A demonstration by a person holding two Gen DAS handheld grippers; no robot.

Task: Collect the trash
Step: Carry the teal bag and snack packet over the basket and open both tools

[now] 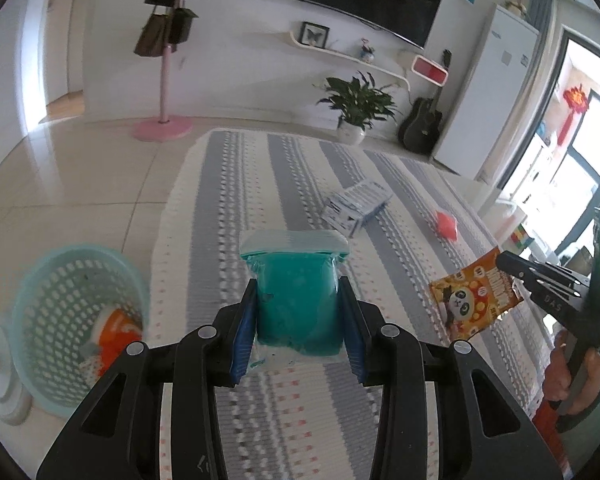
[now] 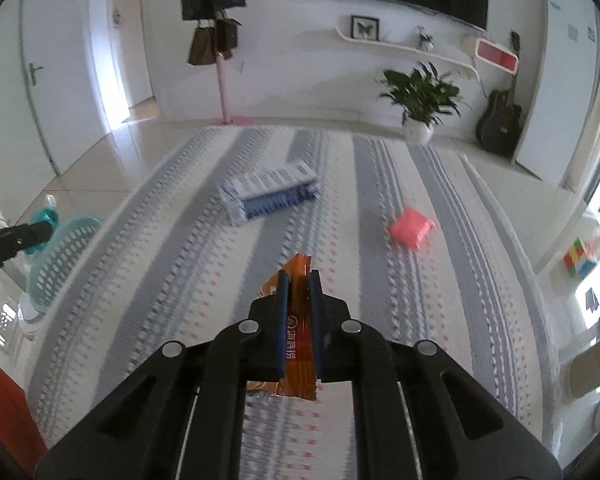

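Presently, we are finding the left gripper clamping a teal packet between its blue pads, the jaws standing moderately apart at the packet's width and the packet's pale sealed top projecting beyond the fingertips. We are finding the right gripper closed almost fully on an orange snack wrapper, gripped edge-on between narrow blue pads; from the left wrist view the same wrapper is showing a panda print and hanging from the right gripper's tips. Both items are being held above a grey-and-white striped rug. We are noting a perforated teal basket standing on the tiled floor just beside the rug's left edge, with an orange-and-white item lying inside it. Further out on the rug, a blue-and-white carton is lying on its side, and a pink packet is lying well apart from it to the right. Beyond the rug, a potted plant, a black guitar and a pink coat stand are standing near the far wall.
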